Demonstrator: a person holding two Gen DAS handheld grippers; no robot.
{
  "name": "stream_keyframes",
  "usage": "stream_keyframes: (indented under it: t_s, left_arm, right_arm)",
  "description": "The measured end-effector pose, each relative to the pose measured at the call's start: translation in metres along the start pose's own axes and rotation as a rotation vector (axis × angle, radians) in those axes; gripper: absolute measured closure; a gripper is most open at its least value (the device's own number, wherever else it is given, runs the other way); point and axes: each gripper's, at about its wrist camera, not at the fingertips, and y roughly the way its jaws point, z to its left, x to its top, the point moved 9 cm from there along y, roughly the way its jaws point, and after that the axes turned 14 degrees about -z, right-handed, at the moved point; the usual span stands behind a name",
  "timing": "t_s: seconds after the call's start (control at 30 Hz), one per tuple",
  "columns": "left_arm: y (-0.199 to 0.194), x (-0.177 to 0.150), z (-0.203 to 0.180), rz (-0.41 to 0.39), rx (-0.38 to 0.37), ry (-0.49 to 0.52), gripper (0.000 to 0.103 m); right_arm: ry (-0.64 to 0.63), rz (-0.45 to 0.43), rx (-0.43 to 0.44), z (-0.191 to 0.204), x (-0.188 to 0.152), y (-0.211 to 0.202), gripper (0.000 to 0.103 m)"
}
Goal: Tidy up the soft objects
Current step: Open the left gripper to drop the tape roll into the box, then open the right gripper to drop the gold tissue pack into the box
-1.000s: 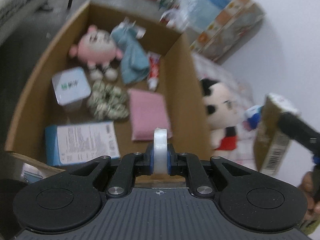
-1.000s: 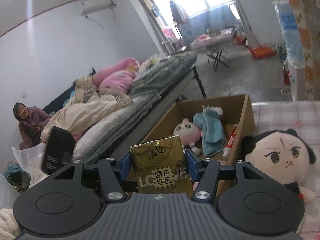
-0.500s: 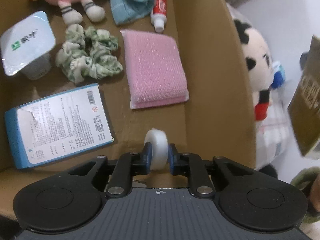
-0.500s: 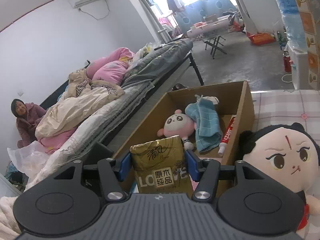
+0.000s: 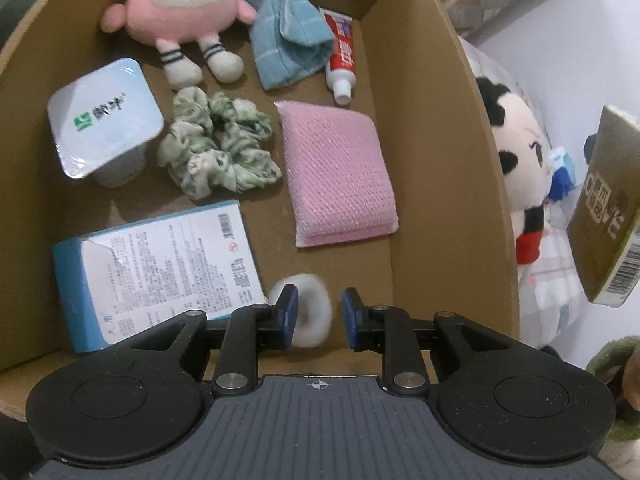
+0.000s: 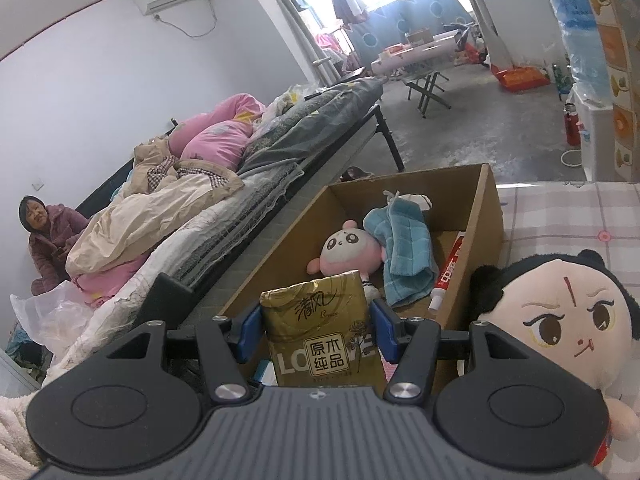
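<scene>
In the left wrist view my left gripper [image 5: 320, 314] is down inside the cardboard box [image 5: 440, 160]. Its jaws are opening, and a white soft ring [image 5: 316, 288] lies on the box floor between them, close to the left finger and apart from the right pad. My right gripper [image 6: 316, 328] is shut on a gold tissue pack [image 6: 320, 336], held upright just outside the box's near right wall; the pack [image 5: 604, 216] also shows at the right edge of the left wrist view. A black-haired doll [image 6: 560, 328] lies beside the box.
The box holds a pink plush [image 5: 180, 12], blue towel [image 5: 288, 36], toothpaste [image 5: 340, 60], green scrunchie [image 5: 216, 148], pink sponge [image 5: 336, 176], sealed cup [image 5: 104, 120] and blue carton [image 5: 160, 268]. A bed with heaped bedding [image 6: 200, 200] stands left, where a person [image 6: 48, 240] sits.
My left gripper sank into the box and tipped downward; its jaws parted and let go of the white ring. The right gripper drifted a little, still holding the tissue pack.
</scene>
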Motion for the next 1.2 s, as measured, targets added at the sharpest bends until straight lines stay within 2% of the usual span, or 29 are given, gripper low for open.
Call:
stream_keyframes:
  t_s: [0.13,0.27,0.33,0.47,0.6,0.73,0.8,0.87,0.9,1.0,1.1,1.17,1.2]
  left_arm:
    - [-0.01,0.01,0.006,-0.043,0.009,-0.009,0.08]
    - [-0.023,0.021,0.011,-0.132,0.01,-0.017,0.079]
    - [-0.037,0.028,0.013,-0.198,0.012,-0.019,0.069]
    - [-0.066,0.04,0.023,-0.352,0.023,-0.065,0.053]
    - [-0.089,0.047,0.035,-0.465,0.066,-0.08,0.048]
    - [-0.103,0.052,0.042,-0.539,0.087,-0.087,0.044]
    - [-0.106,0.054,0.043,-0.558,0.08,-0.094,0.043]
    - [-0.108,0.054,0.044,-0.566,0.066,-0.097,0.043]
    - [-0.107,0.055,0.043,-0.567,0.059,-0.098,0.043]
    - [-0.107,0.055,0.045,-0.57,0.05,-0.097,0.043]
    - [-0.107,0.054,0.047,-0.574,0.052,-0.087,0.043]
    - [-0.107,0.054,0.049,-0.575,0.047,-0.087,0.043]
    - [-0.108,0.054,0.05,-0.578,0.046,-0.089,0.043]
  right_arm:
    - [-0.007,0.008,-0.005,-0.001,0.0,0.003,0.067]
    - [-0.035,0.044,-0.005,0.005,-0.001,0.009,0.067]
    - [-0.057,0.084,0.005,0.012,-0.003,0.015,0.067]
    - [-0.15,0.218,0.017,0.029,-0.019,0.036,0.067]
    - [-0.282,0.373,0.004,0.042,-0.047,0.063,0.067]
    - [-0.414,0.533,-0.018,0.048,-0.083,0.086,0.067]
    - [-0.49,0.631,-0.058,0.043,-0.105,0.095,0.066]
    - [-0.541,0.718,-0.1,0.037,-0.122,0.1,0.062]
    - [-0.567,0.761,-0.115,0.034,-0.129,0.101,0.057]
    - [-0.598,0.792,-0.142,0.032,-0.13,0.103,0.053]
    - [-0.601,0.754,-0.152,0.033,-0.119,0.107,0.053]
    - [-0.578,0.72,-0.142,0.036,-0.113,0.112,0.059]
    - [-0.567,0.706,-0.135,0.037,-0.111,0.116,0.07]
